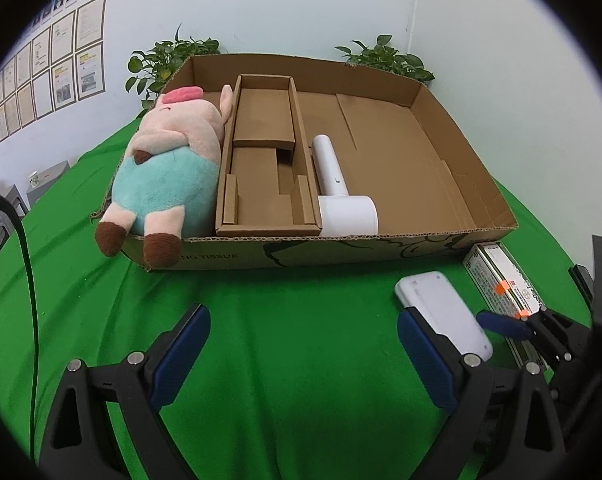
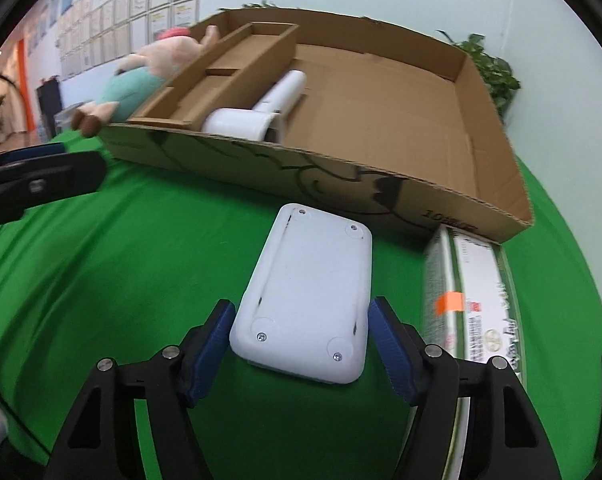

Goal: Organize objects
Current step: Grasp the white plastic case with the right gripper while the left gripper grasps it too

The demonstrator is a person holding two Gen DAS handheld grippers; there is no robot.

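Note:
A flat white plastic device [image 2: 309, 300] lies bottom-up on the green cloth; it also shows in the left wrist view [image 1: 441, 312]. My right gripper [image 2: 301, 344] is around its near end, blue pads at both sides, jaws closed on it. My left gripper [image 1: 301, 344] is open and empty above the cloth, left of the device. The open cardboard box [image 1: 481, 168] holds a plush pig [image 1: 169, 164], a cardboard insert [image 1: 265, 168] and a white hair dryer [image 1: 341, 196].
A long printed carton [image 2: 473, 304] with an orange sticker lies right of the device, against the box's front corner. Potted plants [image 1: 385, 58] stand behind the box. A black cable [image 1: 25, 248] hangs at the left.

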